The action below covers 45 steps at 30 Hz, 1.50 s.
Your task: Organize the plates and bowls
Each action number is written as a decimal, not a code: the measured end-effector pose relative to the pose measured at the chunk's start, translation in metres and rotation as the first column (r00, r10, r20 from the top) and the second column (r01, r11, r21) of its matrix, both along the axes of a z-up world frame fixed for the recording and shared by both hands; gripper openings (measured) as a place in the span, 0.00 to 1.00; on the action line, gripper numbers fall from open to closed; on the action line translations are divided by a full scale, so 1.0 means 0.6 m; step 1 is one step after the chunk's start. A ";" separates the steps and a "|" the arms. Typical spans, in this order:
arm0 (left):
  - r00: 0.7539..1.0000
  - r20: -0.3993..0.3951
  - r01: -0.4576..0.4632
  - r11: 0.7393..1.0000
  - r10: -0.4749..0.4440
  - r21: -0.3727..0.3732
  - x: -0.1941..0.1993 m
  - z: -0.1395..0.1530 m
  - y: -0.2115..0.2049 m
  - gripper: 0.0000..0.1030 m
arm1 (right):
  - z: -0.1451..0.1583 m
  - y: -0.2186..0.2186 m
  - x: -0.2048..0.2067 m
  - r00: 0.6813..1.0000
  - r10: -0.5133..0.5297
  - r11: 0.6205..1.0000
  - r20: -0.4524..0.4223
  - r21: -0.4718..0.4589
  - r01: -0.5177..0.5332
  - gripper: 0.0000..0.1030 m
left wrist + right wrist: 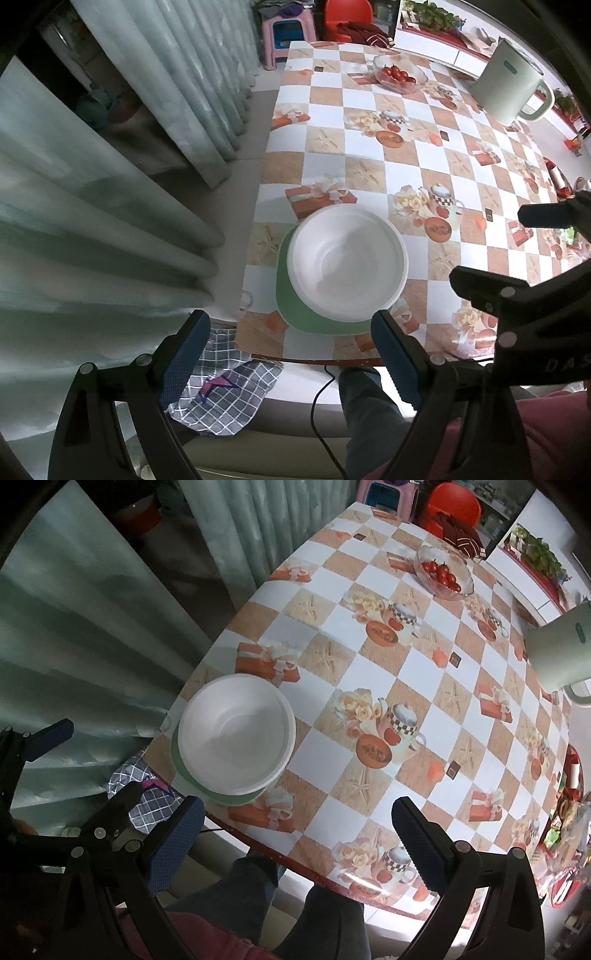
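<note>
White bowl stacked on a green plate at the near edge of a checked desk, both tools raised above it and holding nothing.

A round white foam bowl (347,262) sits upright, mouth facing up, on a flat pale green plate (314,317); being round, neither has a long axis. The stack lies close to the near edge of the desk (369,155), towards its left corner, on an orange-and-white checked cloth. The left tool (291,350) hangs above the stack with its blue-padded fingers spread wide apart, touching nothing. The right tool (299,834) hangs over the near edge just right of the stack, fingers likewise wide apart and empty. A clear glass bowl of red tomatoes (400,74) stands near the far edge.
</note>
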<state>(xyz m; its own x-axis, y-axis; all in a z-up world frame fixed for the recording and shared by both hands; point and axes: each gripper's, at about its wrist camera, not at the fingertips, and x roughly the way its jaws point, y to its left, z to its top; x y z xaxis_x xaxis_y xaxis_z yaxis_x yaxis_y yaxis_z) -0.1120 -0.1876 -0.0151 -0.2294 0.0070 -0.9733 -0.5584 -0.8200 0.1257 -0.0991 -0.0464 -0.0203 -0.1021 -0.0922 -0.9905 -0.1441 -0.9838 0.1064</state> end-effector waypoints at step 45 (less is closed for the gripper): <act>0.999 -0.034 0.039 0.995 -0.043 -0.096 0.024 0.003 0.032 0.88 | 0.002 0.017 -0.004 0.999 0.037 0.999 -0.006 -0.037 -0.037 0.99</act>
